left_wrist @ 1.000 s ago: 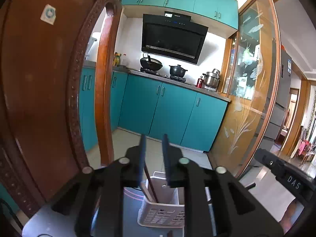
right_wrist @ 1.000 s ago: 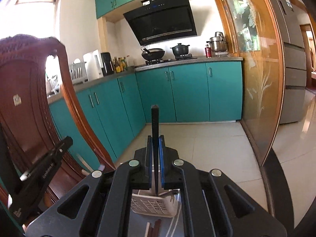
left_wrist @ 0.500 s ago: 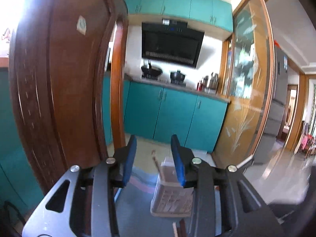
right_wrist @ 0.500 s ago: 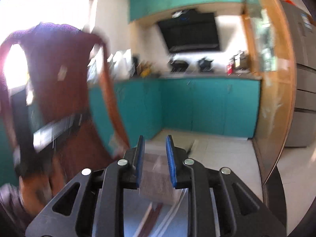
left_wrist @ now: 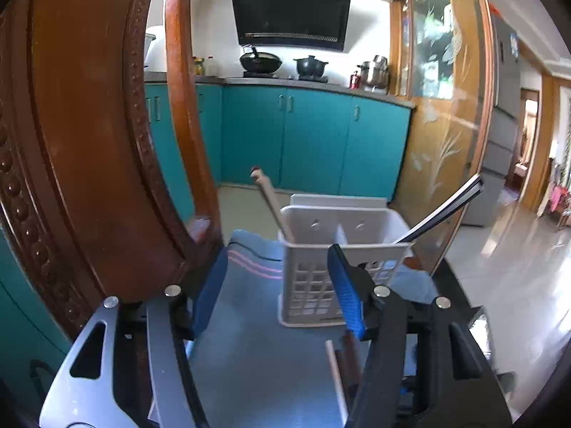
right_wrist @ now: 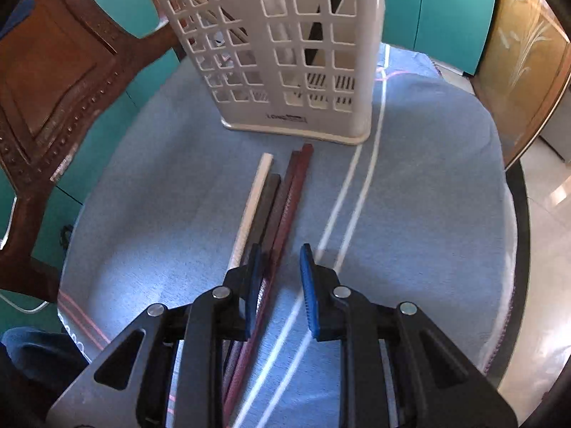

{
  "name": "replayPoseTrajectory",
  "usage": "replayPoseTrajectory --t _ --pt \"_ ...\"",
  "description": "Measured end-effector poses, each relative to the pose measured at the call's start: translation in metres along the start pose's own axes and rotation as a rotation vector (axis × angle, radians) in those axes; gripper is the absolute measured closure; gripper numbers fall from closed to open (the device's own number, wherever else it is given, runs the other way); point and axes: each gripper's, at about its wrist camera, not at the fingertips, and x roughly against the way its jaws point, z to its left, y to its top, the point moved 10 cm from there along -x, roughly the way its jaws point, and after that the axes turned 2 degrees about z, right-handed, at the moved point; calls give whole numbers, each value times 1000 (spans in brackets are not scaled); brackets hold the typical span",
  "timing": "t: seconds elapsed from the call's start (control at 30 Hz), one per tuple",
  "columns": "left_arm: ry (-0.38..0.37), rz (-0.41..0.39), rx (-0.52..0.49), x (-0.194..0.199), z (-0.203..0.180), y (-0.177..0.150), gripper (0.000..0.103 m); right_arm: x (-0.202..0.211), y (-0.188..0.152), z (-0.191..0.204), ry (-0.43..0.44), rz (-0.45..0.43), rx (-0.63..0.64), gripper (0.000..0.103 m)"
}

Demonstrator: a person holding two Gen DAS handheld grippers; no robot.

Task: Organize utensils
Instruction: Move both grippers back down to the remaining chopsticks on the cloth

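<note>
Right fingers: the right gripper (right_wrist: 278, 285) has its blue pads (right_wrist: 308, 289) a narrow gap apart, with nothing clamped; it points steeply down at the table.
Left fingers: the left gripper (left_wrist: 278, 289) is opening, jaws about half spread, with nothing between them but the cloth beyond.
Task items: four chopsticks lie side by side on the blue cloth (right_wrist: 428, 185), namely a white chopstick (right_wrist: 251, 203), a dark grey chopstick (right_wrist: 266, 207) and two maroon chopsticks (right_wrist: 291, 199).
Long axis: the sticks run from under the right gripper away towards the utensil basket (right_wrist: 285, 53), leaning slightly to the right in the right wrist view; the far tips stop just short of the basket's base.
Relation to right fingers: the bundle passes at the left-hand pad and under it; the maroon pair lies just inside the gap, the grey and white sticks outside it to the left. The jaw gap crosses the axis, so a closure would pinch across the sticks.
Nearer hand: the right, judged from the views; the left wrist view shows only stick ends (left_wrist: 342, 363) beside its right-hand finger.
Basket contents: a pale utensil handle (left_wrist: 271, 203) stands in the left compartment, a dark flat one (left_wrist: 442, 207) leans out of the right.
Next-move requirement: probably a small leftward shift to centre one stick before closing.
</note>
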Motion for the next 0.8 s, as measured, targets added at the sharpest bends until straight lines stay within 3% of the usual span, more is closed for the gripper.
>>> replayPoseTrajectory --t 0.2,0.37,0.43,0.6,0.8 --pt "4 69 50 -11 13 -9 44 5 -5 -21 20 47 -25 88" --pt "4 146 71 -26 12 -19 44 22 4 -43 1 -25 -72 97" --pt "-11 185 75 -32 8 -26 44 26 7 -55 -32 -48 -93 97" --pt "-17 238 60 -43 0 -40 44 14 9 -68 35 -27 -168 97" --pt "-10 273 43 -50 -5 -54 43 -2 -1 -48 37 -13 -134 96"
